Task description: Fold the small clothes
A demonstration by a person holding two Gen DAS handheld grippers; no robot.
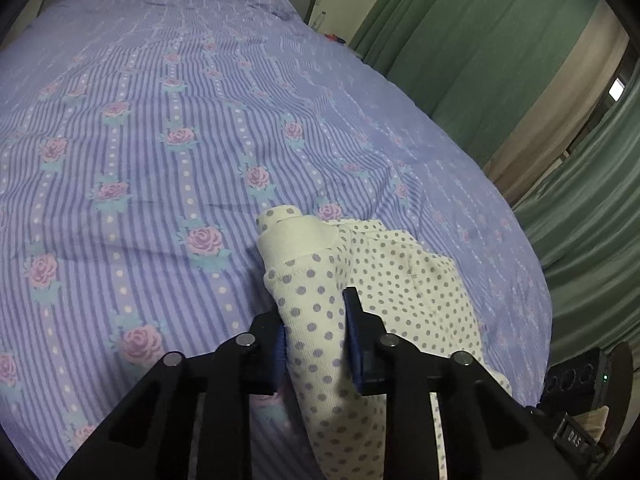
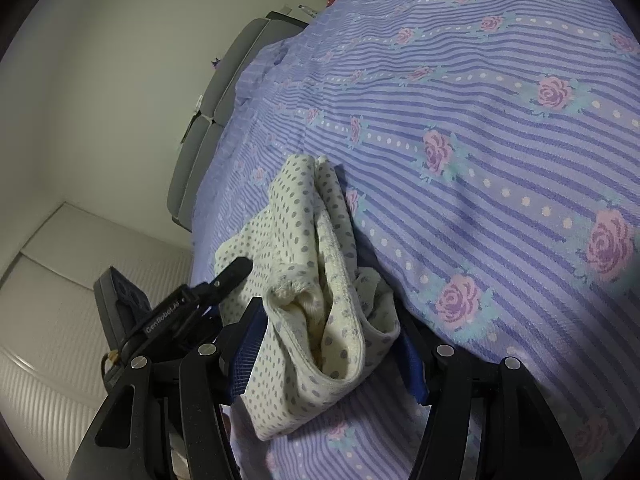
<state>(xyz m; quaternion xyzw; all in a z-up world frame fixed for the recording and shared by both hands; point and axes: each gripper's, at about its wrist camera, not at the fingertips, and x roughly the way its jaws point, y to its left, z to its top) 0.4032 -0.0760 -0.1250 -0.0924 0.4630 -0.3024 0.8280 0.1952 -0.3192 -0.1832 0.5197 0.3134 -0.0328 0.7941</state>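
A small cream garment with purple dots lies bunched on the purple striped, rose-print bedspread. My left gripper is shut on a roll of this garment, with its plain cuff end pointing away. In the right wrist view the same garment is bunched between my right gripper fingers, which are shut on its folded edge. The left gripper's tip shows at the garment's left side.
The bedspread covers the whole bed. A grey headboard stands at the far end. Green curtains hang along the bed's right side. A dark device sits low beside the bed, by white cabinet panels.
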